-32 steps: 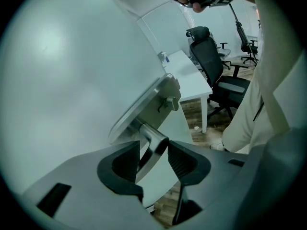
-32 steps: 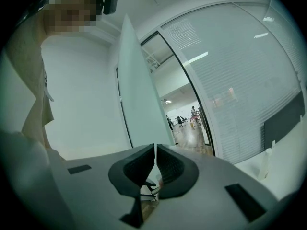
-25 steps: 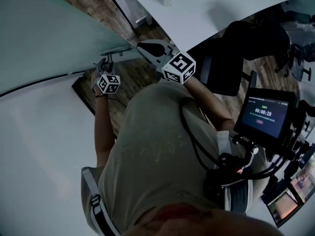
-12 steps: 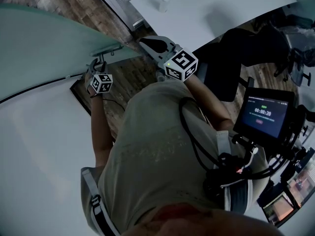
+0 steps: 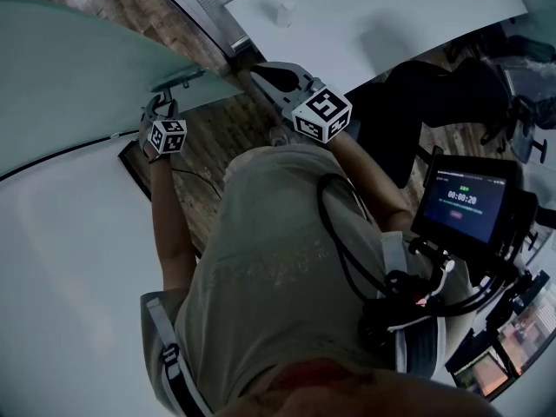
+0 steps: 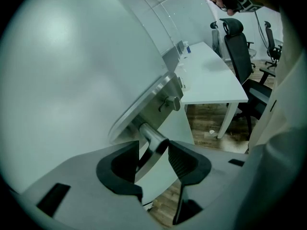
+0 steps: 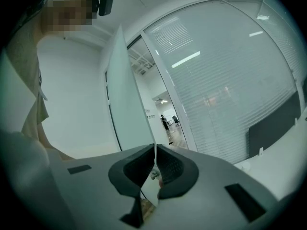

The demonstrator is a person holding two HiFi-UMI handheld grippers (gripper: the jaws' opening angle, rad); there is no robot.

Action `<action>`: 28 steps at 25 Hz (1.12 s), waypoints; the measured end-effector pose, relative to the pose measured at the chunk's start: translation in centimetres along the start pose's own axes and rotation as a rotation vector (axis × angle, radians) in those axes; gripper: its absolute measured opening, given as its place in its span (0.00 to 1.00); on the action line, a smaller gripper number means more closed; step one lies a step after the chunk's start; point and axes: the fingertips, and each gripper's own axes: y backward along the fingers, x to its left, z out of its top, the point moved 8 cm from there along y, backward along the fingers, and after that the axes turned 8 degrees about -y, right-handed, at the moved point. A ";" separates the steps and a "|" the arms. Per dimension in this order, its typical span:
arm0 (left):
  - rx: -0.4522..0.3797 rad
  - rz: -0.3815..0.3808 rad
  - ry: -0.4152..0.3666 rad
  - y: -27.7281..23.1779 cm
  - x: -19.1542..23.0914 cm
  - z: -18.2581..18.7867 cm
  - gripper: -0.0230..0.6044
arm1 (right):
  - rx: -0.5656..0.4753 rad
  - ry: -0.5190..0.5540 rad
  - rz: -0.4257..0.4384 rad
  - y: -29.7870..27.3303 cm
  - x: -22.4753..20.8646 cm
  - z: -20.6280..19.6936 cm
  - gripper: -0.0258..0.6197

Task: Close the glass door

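Head view: glass door (image 5: 78, 68) is the teal panel at upper left, standing ajar, with its free edge running toward the middle. Its metal handle (image 5: 178, 81) sits close to that edge. Left gripper (image 5: 159, 107) is right at the handle, coming up from the near side. Right gripper (image 5: 269, 75) is off to the right, past the door's edge and clear of the handle, so the left is the working hand. White desk (image 5: 382, 7) is far right and dark chair (image 5: 434, 94) is just near of it, both apart from the door.

Left gripper view: the handle (image 6: 153, 140) is a round brushed-metal bar that runs up through the jaw gap to a metal plate on the door. Its long axis lies across the closing direction, which suits a grip. The jaws stand wide and the bar fills the gap at the tips. Pads (image 6: 181, 159) look pressed on it from both sides, so I read it as held. The glass is frosted and pale, and fills the left of the frame.

Right gripper view: jaws are together with nothing between them. Ahead, the door (image 7: 127, 95) is a tall pale slab seen almost edge-on. To its right is an open gap to the corridor, then a glass wall with blinds.

Judgement: the door isn't shut yet. The next move is the left hand swinging the handle toward that gap. The right hand isn't needed.
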 end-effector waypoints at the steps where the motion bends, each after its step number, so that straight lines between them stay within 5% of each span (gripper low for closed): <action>1: 0.001 0.004 0.004 -0.1 0.3 0.0 0.35 | 0.003 0.001 0.004 -0.1 0.2 0.0 0.07; 20: 0.018 0.024 0.013 -3.5 2.2 2.5 0.35 | 0.048 -0.053 -0.013 -1.9 -1.4 -1.6 0.07; 28: -0.003 0.018 0.017 -7.2 7.0 1.4 0.35 | 0.043 -0.025 -0.016 -13.2 -1.2 0.4 0.07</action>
